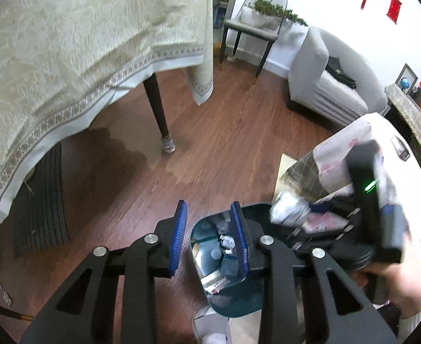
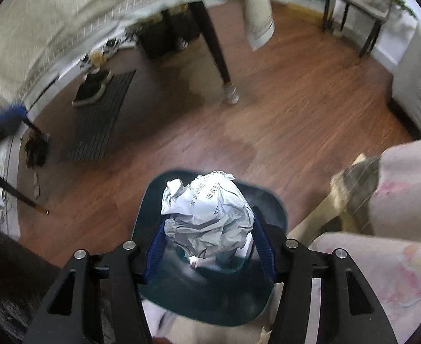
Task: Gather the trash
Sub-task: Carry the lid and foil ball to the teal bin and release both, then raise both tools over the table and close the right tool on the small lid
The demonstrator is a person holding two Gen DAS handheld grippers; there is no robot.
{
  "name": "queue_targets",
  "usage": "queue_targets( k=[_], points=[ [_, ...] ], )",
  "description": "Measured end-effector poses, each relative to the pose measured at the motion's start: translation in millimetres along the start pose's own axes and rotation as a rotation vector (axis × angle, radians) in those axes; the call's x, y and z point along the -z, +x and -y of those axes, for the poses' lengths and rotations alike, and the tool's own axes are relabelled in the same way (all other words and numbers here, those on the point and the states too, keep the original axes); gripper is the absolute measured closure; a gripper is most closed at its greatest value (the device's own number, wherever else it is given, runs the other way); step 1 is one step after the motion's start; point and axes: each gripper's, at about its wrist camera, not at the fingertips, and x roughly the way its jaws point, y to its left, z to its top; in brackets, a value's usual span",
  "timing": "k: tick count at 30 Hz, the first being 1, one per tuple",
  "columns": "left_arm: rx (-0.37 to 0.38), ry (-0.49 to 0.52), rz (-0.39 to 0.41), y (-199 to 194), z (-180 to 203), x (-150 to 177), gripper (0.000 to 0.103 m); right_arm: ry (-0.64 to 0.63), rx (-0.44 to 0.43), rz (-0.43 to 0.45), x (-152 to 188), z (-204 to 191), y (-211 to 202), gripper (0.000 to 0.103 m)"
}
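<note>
A dark teal trash bin [image 1: 233, 301] stands on the wooden floor below me, with crumpled paper and scraps inside. My left gripper [image 1: 209, 238] is open and empty, hovering over the bin's left rim. My right gripper [image 2: 209, 246] is shut on a crumpled ball of printed white paper [image 2: 207, 215], held just above the bin [image 2: 204, 301]. In the left wrist view the right gripper [image 1: 293, 215] comes in from the right with the paper ball [image 1: 289, 210] at the bin's far edge.
A table with a cream tablecloth [image 1: 67, 51] and a dark leg [image 1: 159, 109] stands ahead. A dark mat [image 1: 41, 203] lies under it, with shoes [image 2: 91, 87] on it. A grey sofa [image 1: 325, 86], a chair [image 1: 250, 28] and a floral cushion [image 2: 397, 200] are on the right.
</note>
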Motion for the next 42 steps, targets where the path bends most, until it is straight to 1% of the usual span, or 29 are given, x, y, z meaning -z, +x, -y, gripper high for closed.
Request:
queue_targets(
  k=[1, 3, 5, 7, 13, 20, 27, 31, 33, 36, 37, 42],
  points=[
    [0.007, 0.001, 0.01, -3, 1, -1, 0.07, -0.01, 0.01, -0.017, 2, -1, 4, 0.042],
    [0.02, 0.007, 0.034, -9, 5, -4, 0.07, -0.031, 0.038, -0.038, 7, -3, 9, 0.035],
    [0.026, 0.014, 0.05, -13, 9, -7, 0.07, -0.033, 0.039, -0.045, 9, -3, 8, 0.035],
    [0.034, 0.021, 0.07, -18, 14, -10, 0.07, -0.031, 0.032, -0.035, 11, -3, 2, 0.034],
    [0.054, 0.031, 0.092, -23, 28, -16, 0.07, -0.041, 0.025, -0.003, 13, 0, -17, 0.034],
    [0.075, 0.061, 0.151, -35, 55, -27, 0.07, -0.052, 0.022, 0.065, 19, 5, -62, 0.034],
    [0.094, 0.101, 0.21, -47, 86, -38, 0.07, -0.018, 0.029, 0.146, 33, 24, -109, 0.034],
    [0.121, 0.11, 0.214, -47, 100, -42, 0.07, 0.014, 0.042, 0.197, 42, 38, -135, 0.034],
    [0.122, 0.12, 0.217, -45, 107, -44, 0.07, 0.031, 0.053, 0.218, 47, 48, -146, 0.034],
    [0.136, 0.139, 0.214, -42, 120, -47, 0.066, 0.053, 0.063, 0.249, 53, 58, -162, 0.034],
    [0.137, 0.145, 0.212, -41, 123, -47, 0.063, 0.058, 0.067, 0.255, 56, 61, -166, 0.034],
    [0.154, 0.178, 0.218, -39, 150, -50, 0.061, 0.093, 0.093, 0.283, 69, 81, -182, 0.034]
  ],
)
